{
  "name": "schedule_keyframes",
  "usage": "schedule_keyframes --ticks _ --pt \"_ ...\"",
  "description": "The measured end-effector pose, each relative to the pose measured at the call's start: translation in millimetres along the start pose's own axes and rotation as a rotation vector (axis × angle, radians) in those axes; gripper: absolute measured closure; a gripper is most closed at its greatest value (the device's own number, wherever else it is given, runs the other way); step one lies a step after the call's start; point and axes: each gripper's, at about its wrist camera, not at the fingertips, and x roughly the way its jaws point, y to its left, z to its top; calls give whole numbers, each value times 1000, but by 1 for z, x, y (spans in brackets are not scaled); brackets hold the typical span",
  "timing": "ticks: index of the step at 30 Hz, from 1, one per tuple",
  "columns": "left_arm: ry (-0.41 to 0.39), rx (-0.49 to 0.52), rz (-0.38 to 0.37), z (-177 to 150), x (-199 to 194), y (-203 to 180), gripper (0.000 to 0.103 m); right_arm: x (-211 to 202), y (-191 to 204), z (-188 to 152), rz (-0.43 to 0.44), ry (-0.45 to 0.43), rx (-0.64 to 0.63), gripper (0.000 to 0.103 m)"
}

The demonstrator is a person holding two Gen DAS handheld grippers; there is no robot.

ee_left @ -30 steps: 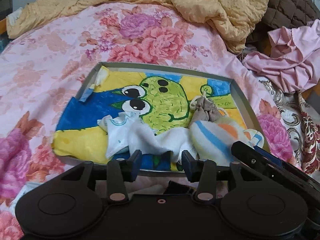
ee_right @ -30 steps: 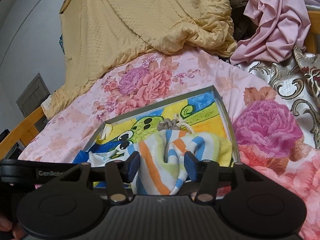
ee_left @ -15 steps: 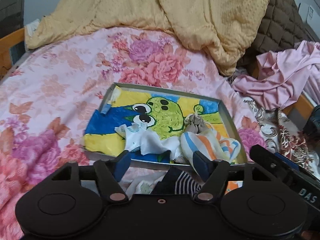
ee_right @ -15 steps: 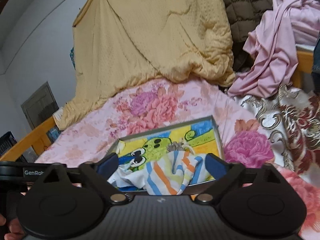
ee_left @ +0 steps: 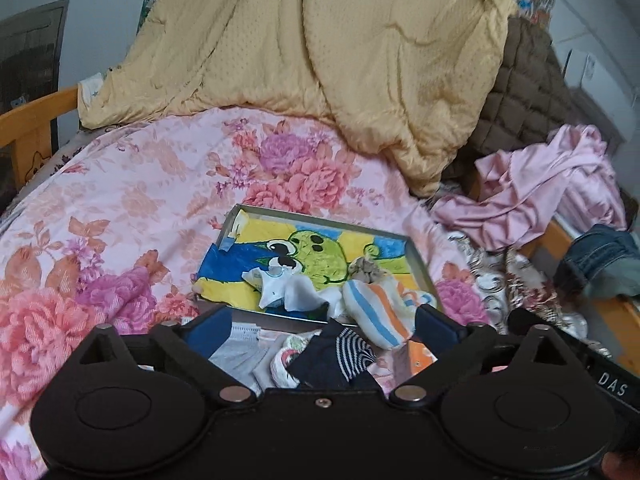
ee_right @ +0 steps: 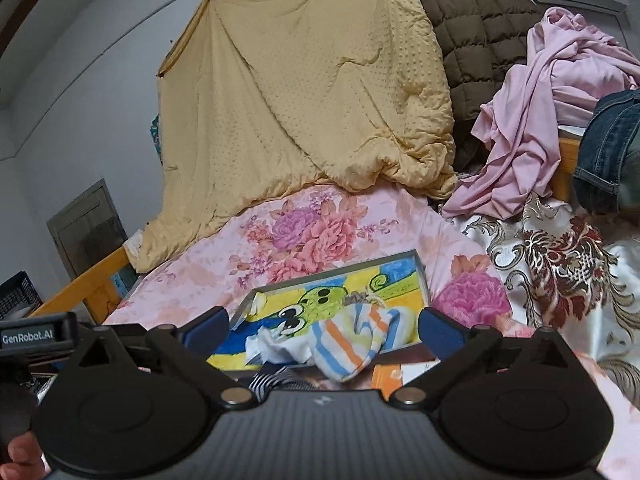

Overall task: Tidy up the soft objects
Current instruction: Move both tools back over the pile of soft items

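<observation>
Soft, even daylight fills both views, with no hard shadows and no glare; its source cannot be told. The hanging pale-yellow dimpled quilt (ee_right: pixel 304 112) is bright but keeps its texture. Strong fisheye bending curves the light orange wooden bed rail (ee_left: pixel 36 120) and the grey wall, and the corners fall to black. The pink floral cotton bedsheet (ee_left: pixel 132 208) is fairly sharp mid-frame; the crumpled pink satin garment (ee_left: pixel 552 196) smears toward the edge. Both black plastic gripper bodies read as dark, low-detail masses in the foreground.
</observation>
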Motion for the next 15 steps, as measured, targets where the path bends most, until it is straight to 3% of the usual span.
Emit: schedule_keyframes --ticks 9,15 --pt "-26 -40 37 -24 -37 24 1 -36 28 -21 5 -2 -75 0" --pt "-79 20 68 -41 -61 35 1 -48 42 -38 -15 19 -109 0"
